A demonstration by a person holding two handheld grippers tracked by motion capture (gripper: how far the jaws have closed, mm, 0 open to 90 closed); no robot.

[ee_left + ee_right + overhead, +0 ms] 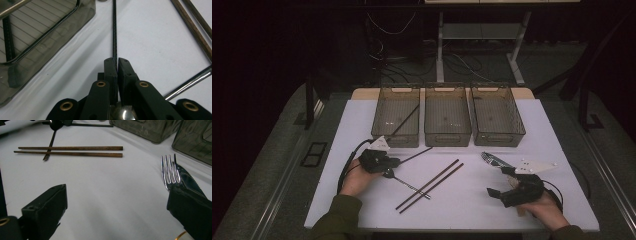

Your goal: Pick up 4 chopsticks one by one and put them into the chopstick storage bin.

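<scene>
My left gripper (396, 161) (117, 61) lies low on the white table (512, 125), shut on the near end of a thin black chopstick (418, 153) (114, 35) that runs away from the jaws. A metal spoon (407, 183) (190, 83) lies just beside and under this gripper. Two brown chopsticks (430, 184) (70, 151) lie side by side mid-table. My right gripper (498, 181) (117, 191) stands open at the right with bare table between its jaws. Its right jaw rests over the handle end of a fork (490, 158) (170, 171) and a serrated knife (189, 182).
Three smoky see-through bins (447, 121) stand in a row at the back of the table. The left bin (395, 120) (37, 40) holds another black chopstick (406, 120), leaning. A person's hands come in from the near edge.
</scene>
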